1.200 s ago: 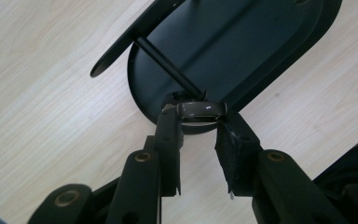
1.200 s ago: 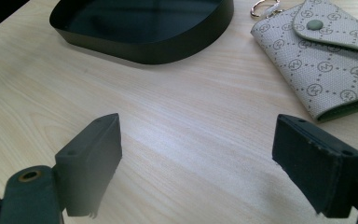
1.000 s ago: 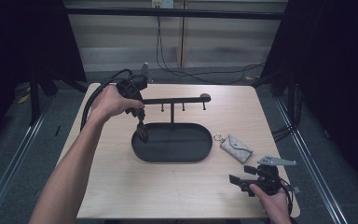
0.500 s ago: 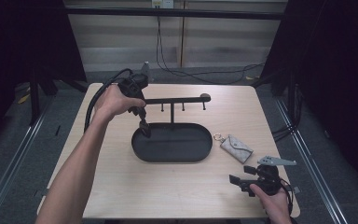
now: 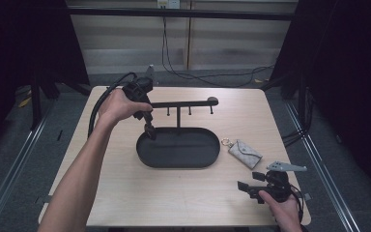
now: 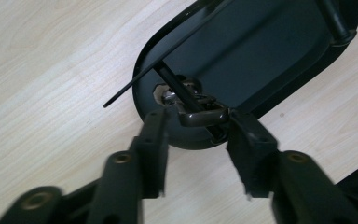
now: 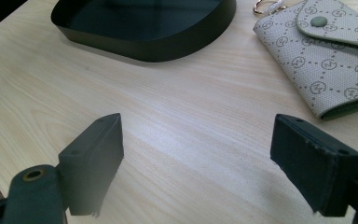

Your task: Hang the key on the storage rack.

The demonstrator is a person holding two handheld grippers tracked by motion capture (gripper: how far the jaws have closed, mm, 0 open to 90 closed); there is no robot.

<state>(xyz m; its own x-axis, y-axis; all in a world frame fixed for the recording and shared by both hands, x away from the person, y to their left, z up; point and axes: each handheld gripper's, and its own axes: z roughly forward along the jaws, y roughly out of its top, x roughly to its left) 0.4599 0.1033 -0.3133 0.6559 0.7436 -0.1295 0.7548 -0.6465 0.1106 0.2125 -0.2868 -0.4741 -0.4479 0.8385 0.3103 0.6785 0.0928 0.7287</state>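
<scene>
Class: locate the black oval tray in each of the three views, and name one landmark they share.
High view: tray at table centre, under the hook stand.
Left gripper view: tray upper right, just beyond the jaws.
Right gripper view: tray along the top edge, left of centre.
Shared landmark: the light wooden table.

We are in what looks like a lab or recording booth rather than a home. Our pale wooden tabletop [image 5: 183, 193] stands alone on a grey floor, with metal rails [image 5: 9, 164] running along both sides. Black curtains [image 5: 348, 72] hang to the left and right and shut the space in. Behind the tabletop is a plain panelled wall [image 5: 222, 43], and loose black cables [image 5: 207, 77] drop from a socket high on it and trail across the floor.
</scene>
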